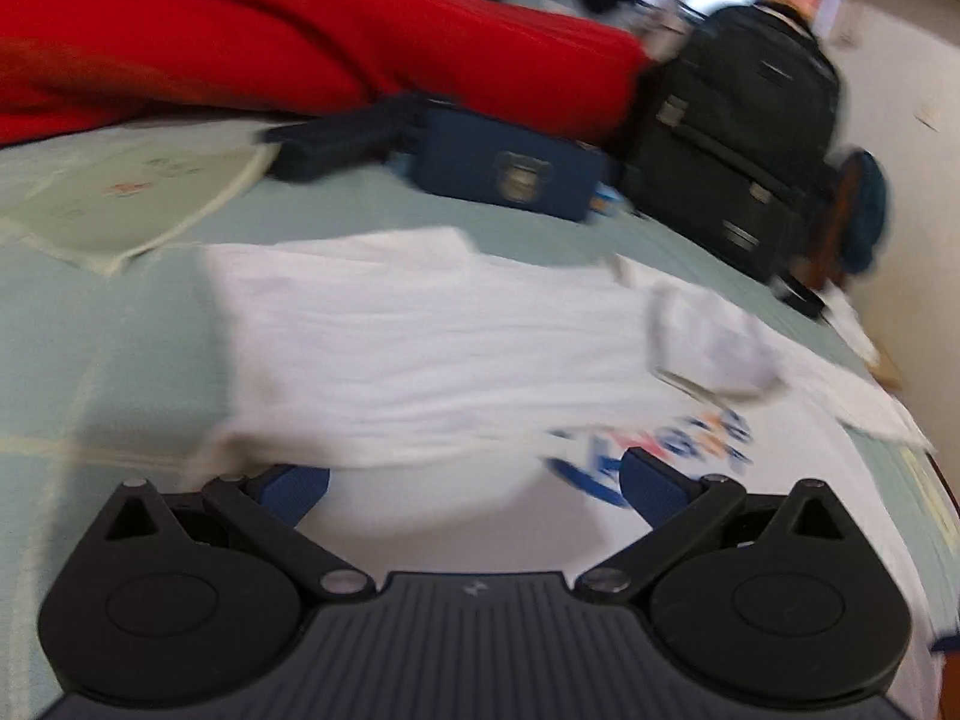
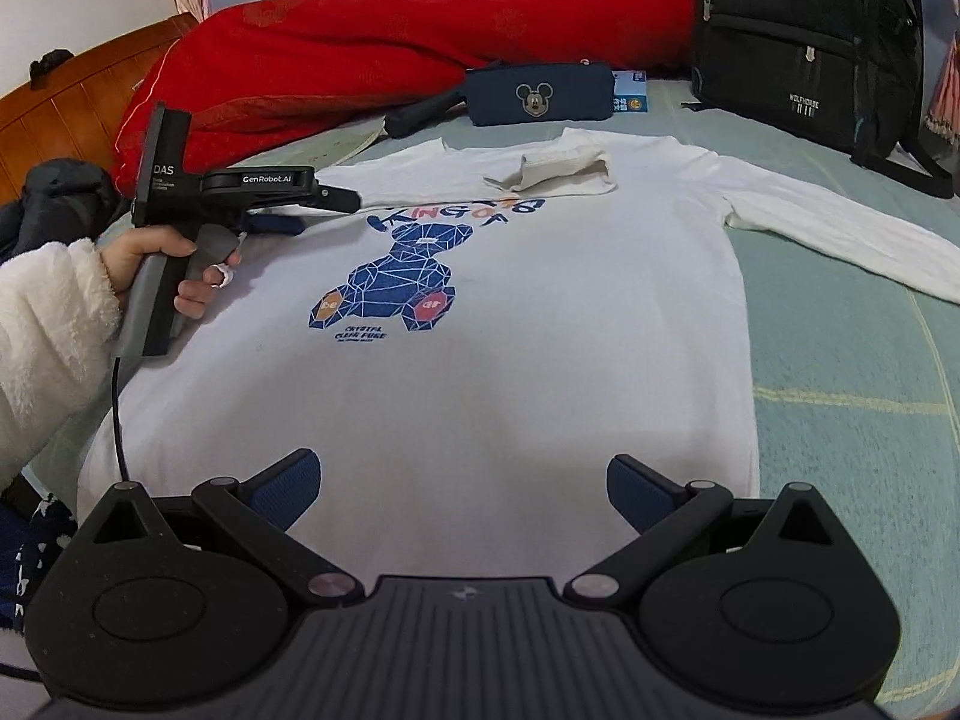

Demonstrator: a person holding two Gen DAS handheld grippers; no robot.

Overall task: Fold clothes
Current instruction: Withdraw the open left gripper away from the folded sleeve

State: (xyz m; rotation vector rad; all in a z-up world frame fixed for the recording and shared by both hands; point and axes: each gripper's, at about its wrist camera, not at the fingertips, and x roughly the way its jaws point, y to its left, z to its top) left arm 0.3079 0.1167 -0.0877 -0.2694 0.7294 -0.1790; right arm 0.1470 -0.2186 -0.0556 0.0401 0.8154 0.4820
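Observation:
A white long-sleeved shirt with a blue bear print lies face up on the pale green bed. One sleeve is folded across the chest, its cuff by the collar. The other sleeve stretches out to the right. My right gripper is open over the hem with nothing between its fingers. A hand in a fluffy white sleeve holds my left gripper at the shirt's left shoulder. In the blurred left wrist view that left gripper is open, just short of the folded sleeve.
A red quilt runs along the far side of the bed. A navy pouch with a mouse badge and a black backpack stand behind the shirt. A wooden headboard is at the far left.

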